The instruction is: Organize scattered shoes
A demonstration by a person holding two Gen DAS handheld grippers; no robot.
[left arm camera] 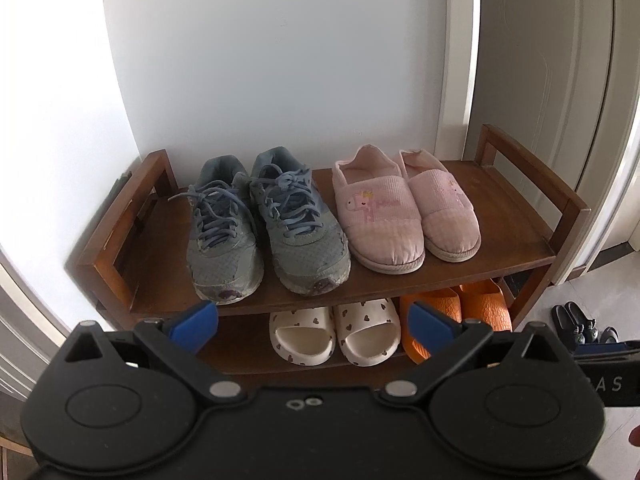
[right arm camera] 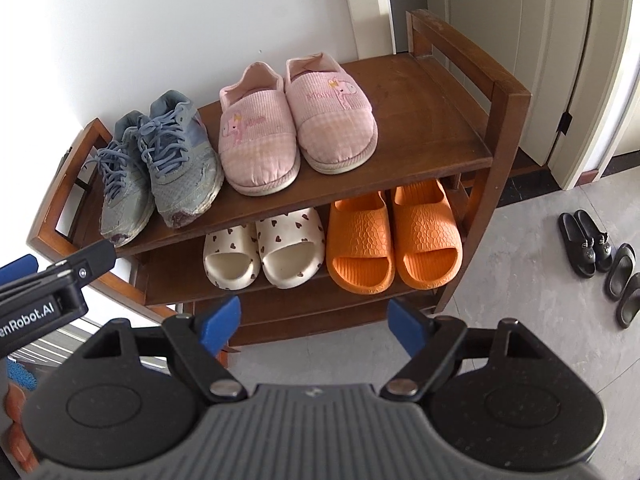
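Shoes fill a wooden rack: from the left wrist, left gripper hangs empty, jaws apart, before grey sneakers and pink slippers. From the right wrist, right gripper, jaws apart and empty, faces orange slides and heart-print slides.

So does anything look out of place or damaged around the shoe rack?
Two pairs of black sandals lie on the floor right of the rack, not shelved. The grey sneakers on the top shelf have badly worn, frayed toes. The other pairs sit neatly.
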